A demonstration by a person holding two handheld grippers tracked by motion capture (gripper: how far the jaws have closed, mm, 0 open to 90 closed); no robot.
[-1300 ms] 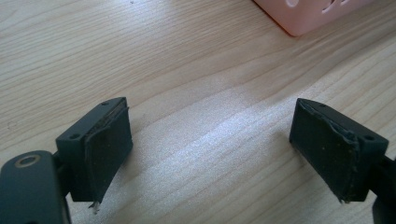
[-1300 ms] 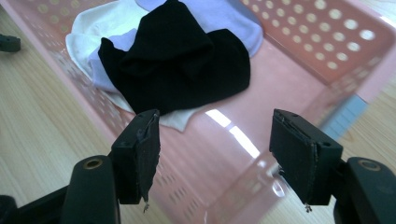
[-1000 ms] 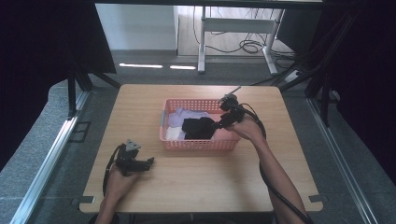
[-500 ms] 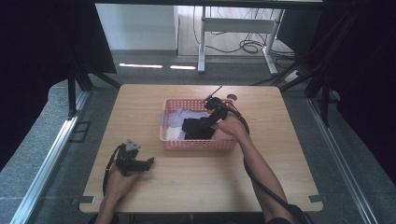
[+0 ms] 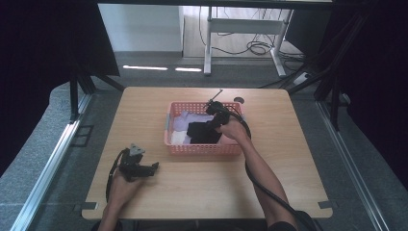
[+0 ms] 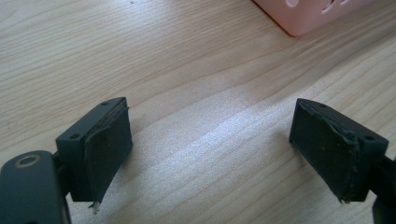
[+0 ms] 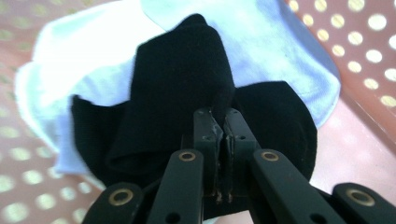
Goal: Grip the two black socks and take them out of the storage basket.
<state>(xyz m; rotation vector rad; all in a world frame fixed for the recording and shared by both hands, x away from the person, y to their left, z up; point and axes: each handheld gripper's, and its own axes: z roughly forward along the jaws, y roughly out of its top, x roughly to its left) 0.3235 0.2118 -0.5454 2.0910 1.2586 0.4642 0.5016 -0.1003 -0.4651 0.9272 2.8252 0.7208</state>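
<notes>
One garment gripped: right gripper jaws have just closed, pinching black cloth inside pink basket
Left gripper: spread, resting on table
Remaining: lift cloth out; white pieces untouched

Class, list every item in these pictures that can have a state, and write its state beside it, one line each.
right gripper: jaws just closed, shut on the black cloth
black cloth: bunched, pinched at one fold, in the basket
pale cloths: lying crumpled in the basket, under the black one
pink basket: upright on the table, holding cloths
left gripper: open, nothing between its jaws, low over the table
</notes>
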